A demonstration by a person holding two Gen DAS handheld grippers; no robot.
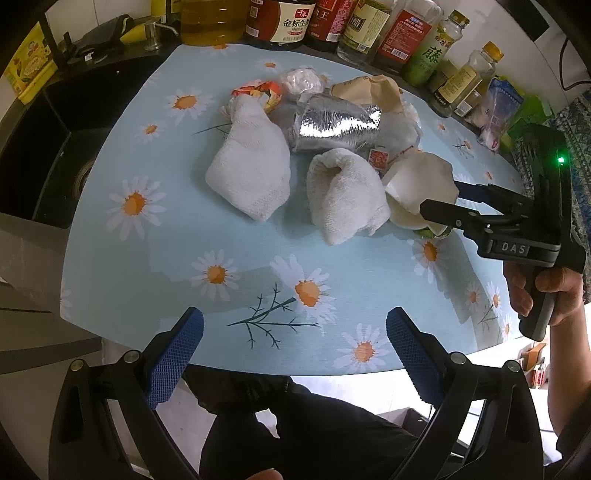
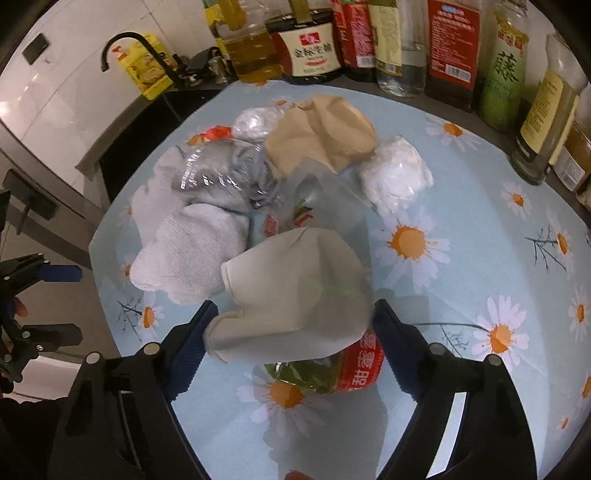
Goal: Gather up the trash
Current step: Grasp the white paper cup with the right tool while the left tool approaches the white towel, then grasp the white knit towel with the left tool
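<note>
A pile of trash lies on the daisy-print table (image 1: 184,266): two crumpled white paper towels (image 1: 255,166), a silver foil wrapper (image 1: 332,127), a brown paper bag (image 1: 369,90), an orange wrapper (image 1: 258,90) and clear plastic balls (image 2: 395,177). My right gripper (image 2: 291,332) has its fingers on both sides of a crushed white paper cup (image 2: 295,295) with a red-green label; it also shows in the left wrist view (image 1: 421,192). The fingers touch the cup. My left gripper (image 1: 295,350) is open and empty over the table's near edge.
A row of sauce and oil bottles (image 1: 291,22) lines the far edge of the table. A black sink (image 1: 48,147) with a faucet (image 2: 122,44) lies to the left. A yellow box (image 1: 29,62) stands behind the sink. My legs show below the table edge.
</note>
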